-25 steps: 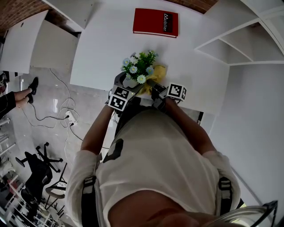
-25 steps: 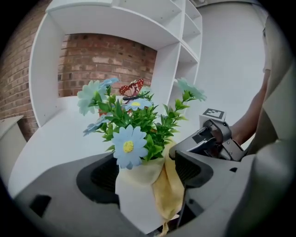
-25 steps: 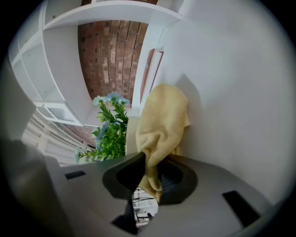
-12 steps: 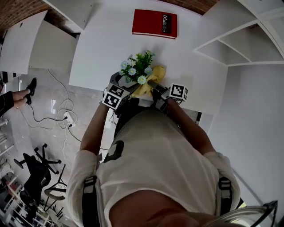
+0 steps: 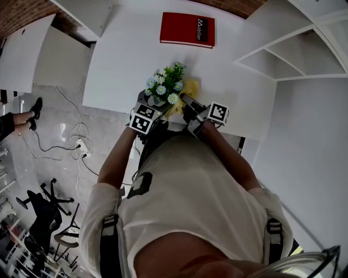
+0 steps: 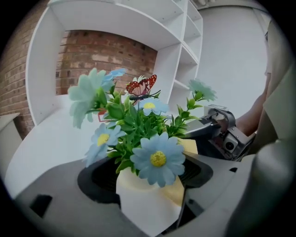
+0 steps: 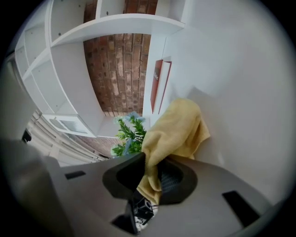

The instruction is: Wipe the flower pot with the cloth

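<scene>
Cloth [image 5: 190, 88] right of pot [image 6: 148, 203], perhaps touching

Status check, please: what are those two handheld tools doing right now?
Left tool shut on flower pot. Right tool shut on yellow cloth, beside the pot. Red book far back.

A white table [image 5: 125, 59] is standing before a red brick wall [image 5: 22, 15], with white open shelving [image 5: 288, 54] rising at its right end and a white panel [image 5: 27, 54] flanking its left. A red book [image 5: 187, 30] is lying flat near the table's far edge. Below, a glossy pale tiled floor [image 5: 60, 122] is reflecting the room's even light — white cables [image 5: 68, 138] are trailing across it to a power strip [image 5: 81, 145], and a black office chair [image 5: 42, 216] is sitting at the lower left, well apart from the table.
</scene>
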